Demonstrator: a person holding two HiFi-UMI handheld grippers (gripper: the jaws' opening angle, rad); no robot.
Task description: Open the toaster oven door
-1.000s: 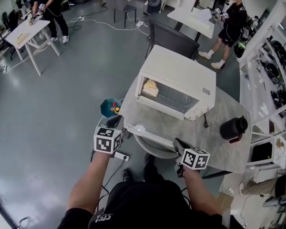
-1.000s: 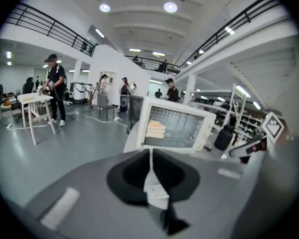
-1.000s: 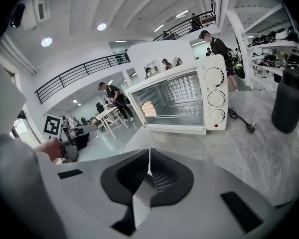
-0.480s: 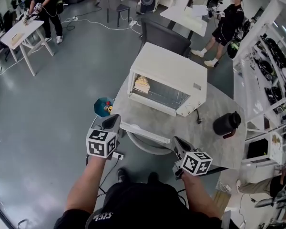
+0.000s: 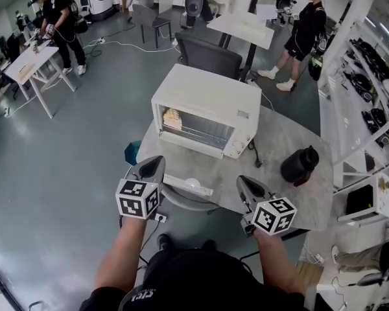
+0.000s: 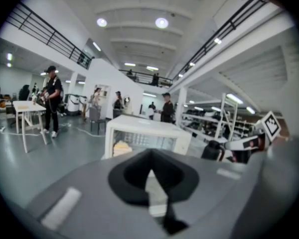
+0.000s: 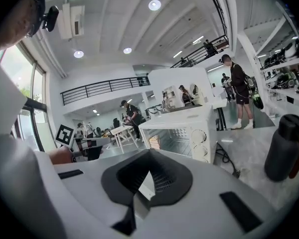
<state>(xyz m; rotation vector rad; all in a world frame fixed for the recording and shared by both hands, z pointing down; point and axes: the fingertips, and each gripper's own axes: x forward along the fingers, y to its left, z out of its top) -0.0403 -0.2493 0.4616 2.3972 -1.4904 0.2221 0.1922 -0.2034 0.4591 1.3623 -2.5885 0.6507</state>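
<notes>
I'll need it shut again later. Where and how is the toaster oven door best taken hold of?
I'd grip the white bar along the free edge of the toaster oven door, coming from the person's side. The door lies folded down flat toward the person, so that edge is nearest and farthest from the hinge.

The grey table (image 5: 279,141) lies just ahead of both grippers. A white oven (image 5: 207,92) stands on it, beyond the left gripper (image 5: 151,167), with its door (image 5: 189,185) folded down at the near edge between the two. Ahead of the right gripper (image 5: 247,185) a black cord (image 5: 254,153) trails from the oven. A dark jug (image 5: 299,166) stands upright to that gripper's right.
</notes>
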